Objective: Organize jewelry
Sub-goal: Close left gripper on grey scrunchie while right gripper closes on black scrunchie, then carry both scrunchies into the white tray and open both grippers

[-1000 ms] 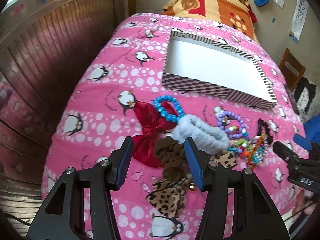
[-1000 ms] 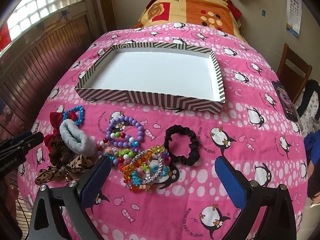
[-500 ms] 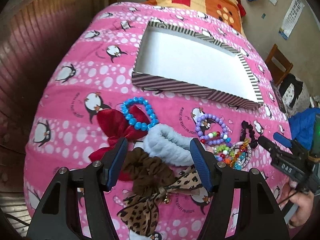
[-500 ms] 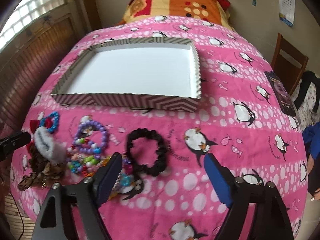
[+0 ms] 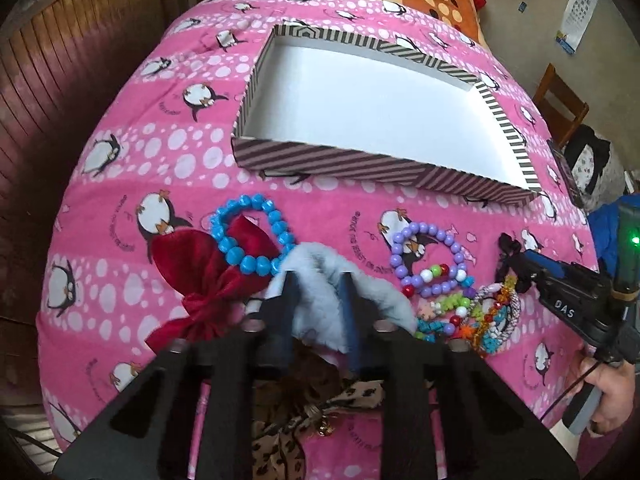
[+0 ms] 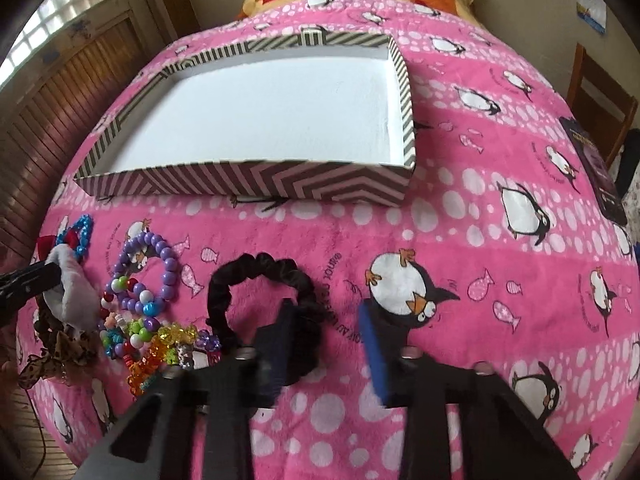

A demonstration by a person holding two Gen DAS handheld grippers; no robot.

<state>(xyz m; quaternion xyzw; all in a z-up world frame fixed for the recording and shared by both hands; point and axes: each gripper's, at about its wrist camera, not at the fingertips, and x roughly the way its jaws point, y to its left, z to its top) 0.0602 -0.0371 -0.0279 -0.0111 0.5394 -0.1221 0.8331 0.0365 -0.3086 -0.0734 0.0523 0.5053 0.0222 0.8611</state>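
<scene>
A striped tray [image 5: 344, 162] with a white floor lies on the pink penguin blanket, also in the right wrist view [image 6: 248, 184]. My left gripper [image 5: 318, 280] is shut on the grey fluffy scrunchie [image 5: 320, 300]. Beside it lie a red bow [image 5: 208, 276], a blue bead bracelet [image 5: 256, 236], a purple bead bracelet [image 5: 430, 260] and a heap of coloured beads [image 5: 476, 316]. My right gripper [image 6: 330, 316] is open, its left finger over the black scrunchie [image 6: 260, 284], its right finger outside the ring. A leopard bow [image 5: 288, 436] lies under my left gripper.
A brown scrunchie and the leopard bow [image 6: 60, 348] lie at the blanket's left edge. A dark phone-like slab [image 6: 596, 168] lies at the right edge. A wooden chair [image 5: 560, 100] stands right of the bed. Wood panelling [image 5: 60, 80] runs on the left.
My left gripper moved forward and closed on the grey scrunchie. My right gripper moved down and forward to the black scrunchie and its jaws narrowed.
</scene>
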